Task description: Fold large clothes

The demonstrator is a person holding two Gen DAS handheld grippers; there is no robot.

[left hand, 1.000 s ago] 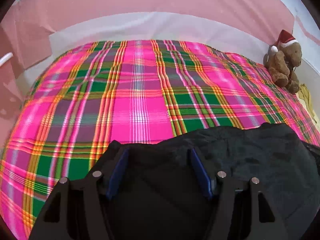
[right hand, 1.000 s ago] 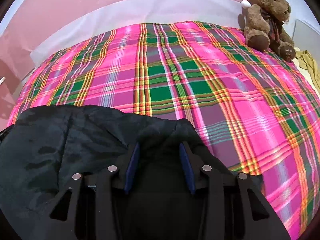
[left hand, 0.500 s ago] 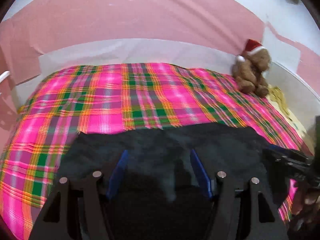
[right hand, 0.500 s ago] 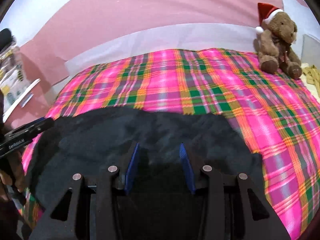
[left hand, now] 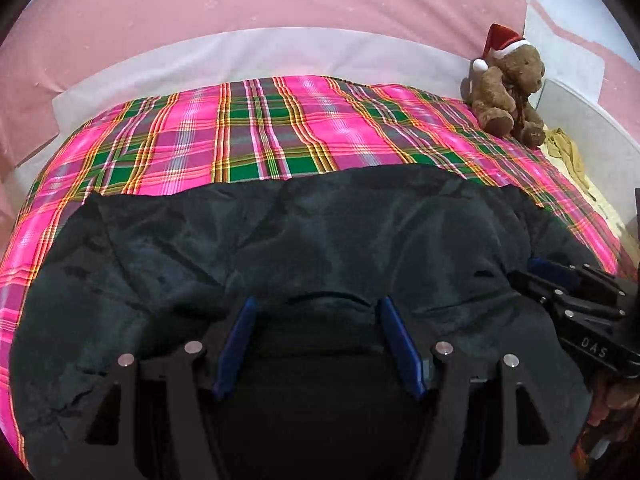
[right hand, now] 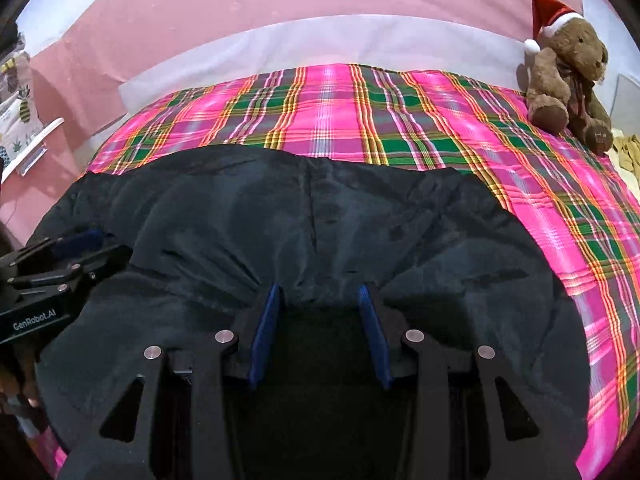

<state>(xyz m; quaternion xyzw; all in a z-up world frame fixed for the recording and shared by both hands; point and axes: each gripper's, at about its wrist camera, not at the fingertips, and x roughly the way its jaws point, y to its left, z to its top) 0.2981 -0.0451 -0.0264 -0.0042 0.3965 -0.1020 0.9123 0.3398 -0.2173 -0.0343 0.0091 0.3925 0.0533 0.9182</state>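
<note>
- While a second ago the garment [left hand: 320, 240] covered only the bed's [left hand: 260, 136] near edge, it now reaches toward the middle, spread wide across.
- Left gripper [left hand: 316, 320] and right gripper [right hand: 318, 300] each hold bunched cloth between half-wide jaws.
- Judging by this, the garment is being laid out flat; folding itself is not yet begun.
- Bear [right hand: 568, 68] sits clear at the far right corner.

The black garment [left hand: 320, 232] covers the near part of the plaid cover [left hand: 280, 136] and runs off the bottom edge in both views. Whether either gripper's pads press the garment cannot be told. A yellow cloth [left hand: 568, 152] beside the bear [left hand: 508, 96] is too small to identify. Fingers [left hand: 612, 408] at the garment's right are cut off by the frame.
</note>
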